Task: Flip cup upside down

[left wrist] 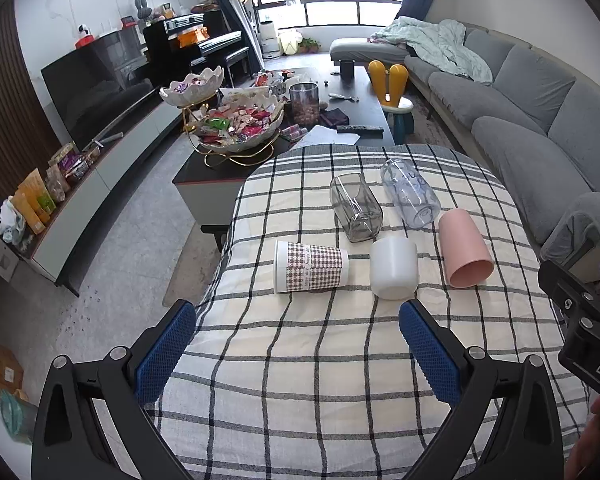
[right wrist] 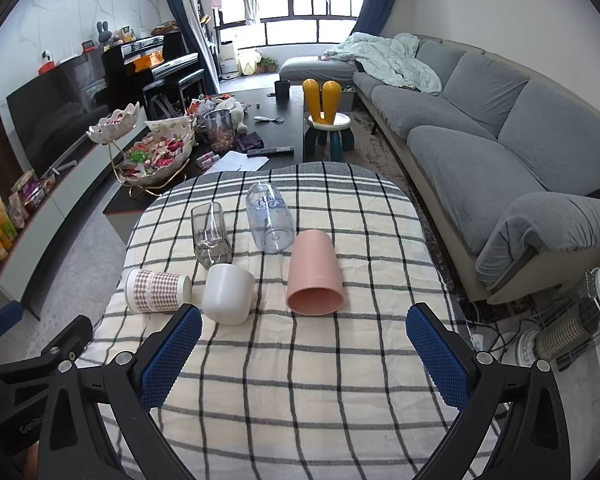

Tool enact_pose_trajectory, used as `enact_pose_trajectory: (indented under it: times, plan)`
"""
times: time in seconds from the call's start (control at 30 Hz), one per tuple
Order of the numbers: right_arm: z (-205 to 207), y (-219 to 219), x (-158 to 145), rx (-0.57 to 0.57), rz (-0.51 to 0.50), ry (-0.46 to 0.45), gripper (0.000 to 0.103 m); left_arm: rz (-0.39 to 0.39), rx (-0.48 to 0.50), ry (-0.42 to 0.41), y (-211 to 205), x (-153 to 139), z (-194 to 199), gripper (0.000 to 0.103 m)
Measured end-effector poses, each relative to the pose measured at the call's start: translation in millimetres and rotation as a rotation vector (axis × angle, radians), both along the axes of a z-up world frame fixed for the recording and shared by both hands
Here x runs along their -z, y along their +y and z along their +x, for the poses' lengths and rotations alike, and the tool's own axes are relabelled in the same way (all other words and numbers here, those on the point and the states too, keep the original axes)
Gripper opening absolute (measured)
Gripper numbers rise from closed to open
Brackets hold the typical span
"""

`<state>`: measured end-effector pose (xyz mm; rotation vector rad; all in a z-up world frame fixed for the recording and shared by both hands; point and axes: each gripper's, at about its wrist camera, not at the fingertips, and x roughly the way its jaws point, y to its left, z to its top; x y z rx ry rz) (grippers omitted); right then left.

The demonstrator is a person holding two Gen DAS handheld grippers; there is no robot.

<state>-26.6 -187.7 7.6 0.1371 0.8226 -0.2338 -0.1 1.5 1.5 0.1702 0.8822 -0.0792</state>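
Note:
Several cups lie on their sides on a checked tablecloth: a houndstooth paper cup, a white cup, a pink cup, a smoky square glass and a clear printed cup. My left gripper is open and empty, just short of the paper and white cups. My right gripper is open and empty, just short of the pink cup's mouth.
A dark coffee table with candy bowls and a jar stands beyond the cloth-covered table. A grey sofa runs along the right. A TV cabinet is at left, a heater on the floor at right.

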Motion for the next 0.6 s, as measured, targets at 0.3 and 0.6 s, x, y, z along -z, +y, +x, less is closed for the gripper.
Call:
enact_pose_trajectory:
  times: [0.3, 0.6]
  plan:
    - [0.0, -0.6, -0.4, 0.001, 0.001, -0.002, 0.103, -0.001, -0.003, 0.0, 0.3, -0.5, -0.4, 0.103]
    - [-2.1, -1.4, -0.9, 0.002, 0.0, -0.007, 0.103, 0.001, -0.004, -0.003, 0.0, -1.0, -0.1, 0.103]
